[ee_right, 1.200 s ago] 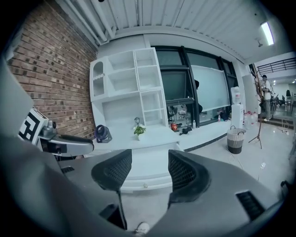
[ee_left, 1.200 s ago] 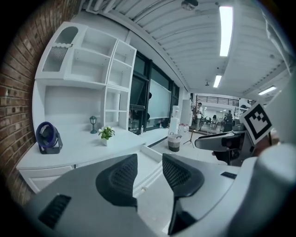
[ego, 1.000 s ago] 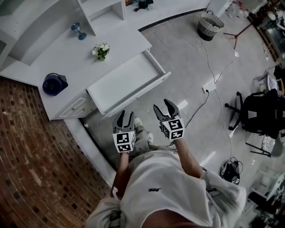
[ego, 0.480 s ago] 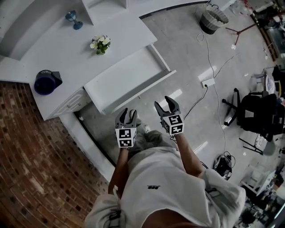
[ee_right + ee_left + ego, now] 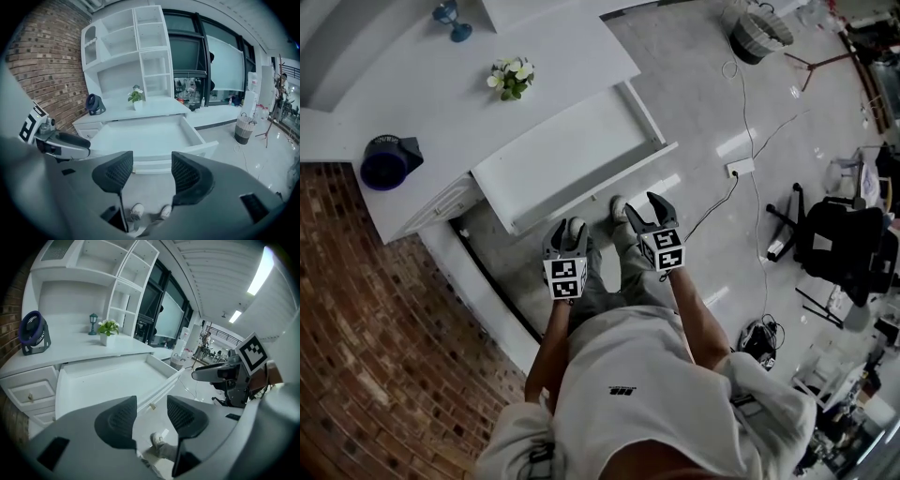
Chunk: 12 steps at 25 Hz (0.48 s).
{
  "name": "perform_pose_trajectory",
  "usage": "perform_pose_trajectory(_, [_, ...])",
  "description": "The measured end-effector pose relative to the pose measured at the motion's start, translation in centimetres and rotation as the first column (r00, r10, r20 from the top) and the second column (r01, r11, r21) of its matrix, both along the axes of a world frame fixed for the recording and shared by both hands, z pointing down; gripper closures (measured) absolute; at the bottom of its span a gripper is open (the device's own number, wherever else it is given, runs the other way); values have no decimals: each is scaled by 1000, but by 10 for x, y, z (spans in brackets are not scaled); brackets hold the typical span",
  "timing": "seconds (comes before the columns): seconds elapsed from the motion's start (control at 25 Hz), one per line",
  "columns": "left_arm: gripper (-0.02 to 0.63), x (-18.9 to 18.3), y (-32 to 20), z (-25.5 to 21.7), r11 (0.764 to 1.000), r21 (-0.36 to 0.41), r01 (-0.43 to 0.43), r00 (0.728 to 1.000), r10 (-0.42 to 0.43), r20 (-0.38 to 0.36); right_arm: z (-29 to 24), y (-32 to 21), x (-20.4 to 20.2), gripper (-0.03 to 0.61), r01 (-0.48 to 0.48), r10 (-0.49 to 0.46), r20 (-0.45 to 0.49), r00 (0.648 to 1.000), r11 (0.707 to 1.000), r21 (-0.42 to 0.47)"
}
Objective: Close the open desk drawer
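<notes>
The white desk drawer stands pulled out and empty; it also shows in the left gripper view and the right gripper view. Its front panel faces me. My left gripper hangs just short of that panel, above my shoes. Its jaws are opening, with nothing between them. My right gripper is beside it to the right, open and empty, a little short of the panel's right end. Neither gripper touches the drawer.
On the desk top stand a blue fan, a small flower pot and a blue lantern ornament. Small closed drawers sit left of the open one. A power strip with cable, a basket and an office chair are on the floor at right.
Both grippers have sunk and come closer to the drawer front. The left jaws, shut a second ago, have parted. The drawer has not moved.
</notes>
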<state>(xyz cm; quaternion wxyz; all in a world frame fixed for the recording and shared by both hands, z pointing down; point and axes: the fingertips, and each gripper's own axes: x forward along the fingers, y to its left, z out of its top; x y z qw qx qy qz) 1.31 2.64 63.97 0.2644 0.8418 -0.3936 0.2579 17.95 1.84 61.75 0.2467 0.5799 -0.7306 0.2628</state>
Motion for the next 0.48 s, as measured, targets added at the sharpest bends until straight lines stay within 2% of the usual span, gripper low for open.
perform_pose_trajectory(0.24, [394, -2, -6, 24, 992, -44, 117, 992, -115, 48, 24, -17, 10, 337, 40, -39, 15, 999, 998, -44])
perform_pose_trajectory(0.48, [387, -9, -14, 49, 958, -83, 274, 959, -266, 100, 50, -30, 17, 330, 87, -85, 23, 996, 992, -97])
